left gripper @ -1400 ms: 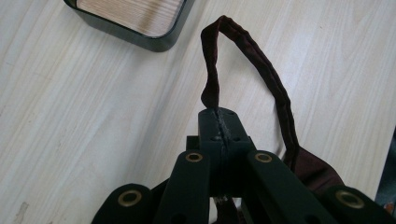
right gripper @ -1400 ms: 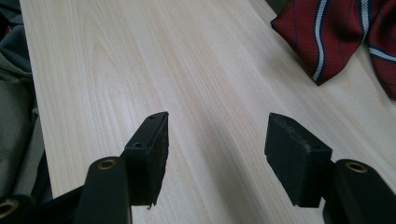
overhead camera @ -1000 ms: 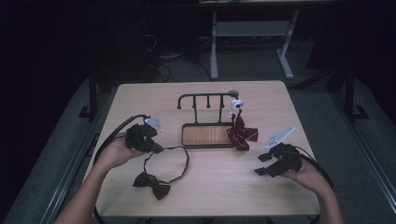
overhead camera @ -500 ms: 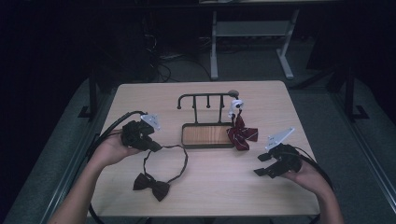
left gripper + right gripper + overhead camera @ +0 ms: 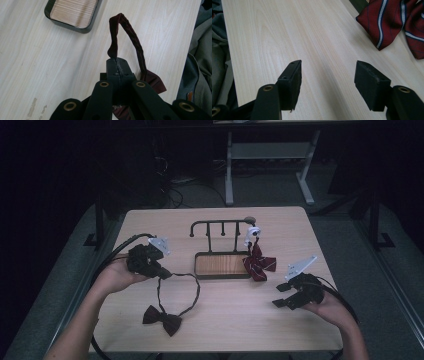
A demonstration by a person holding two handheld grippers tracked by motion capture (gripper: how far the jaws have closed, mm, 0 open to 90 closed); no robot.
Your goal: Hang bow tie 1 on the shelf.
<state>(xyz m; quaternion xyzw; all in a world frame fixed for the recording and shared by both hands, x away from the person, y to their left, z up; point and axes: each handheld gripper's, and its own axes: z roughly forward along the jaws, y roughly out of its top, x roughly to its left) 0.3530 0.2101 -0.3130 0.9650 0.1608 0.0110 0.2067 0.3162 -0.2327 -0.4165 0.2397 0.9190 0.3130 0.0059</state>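
A dark maroon bow tie (image 5: 162, 319) lies near the table's front left, its neck strap (image 5: 192, 292) looping up from it. My left gripper (image 5: 162, 273) is shut on that strap (image 5: 117, 37), which arches up from the closed jaws in the left gripper view while the bow (image 5: 155, 82) hangs lower. A red striped bow tie (image 5: 258, 263) hangs from the right end of a black hook rack (image 5: 220, 227) with a wooden base (image 5: 221, 265). My right gripper (image 5: 281, 295) hovers open at the right, nothing between its fingers (image 5: 372, 85); the striped tie (image 5: 392, 22) lies beyond them.
The rack's other hooks (image 5: 215, 224) stand bare. Cables trail from both grippers off the table's left and right edges. A metal stand's legs (image 5: 267, 165) rise behind the table on the dark floor.
My left gripper has risen a little, drawing the strap up and taut with it. The right gripper has stayed where it was.
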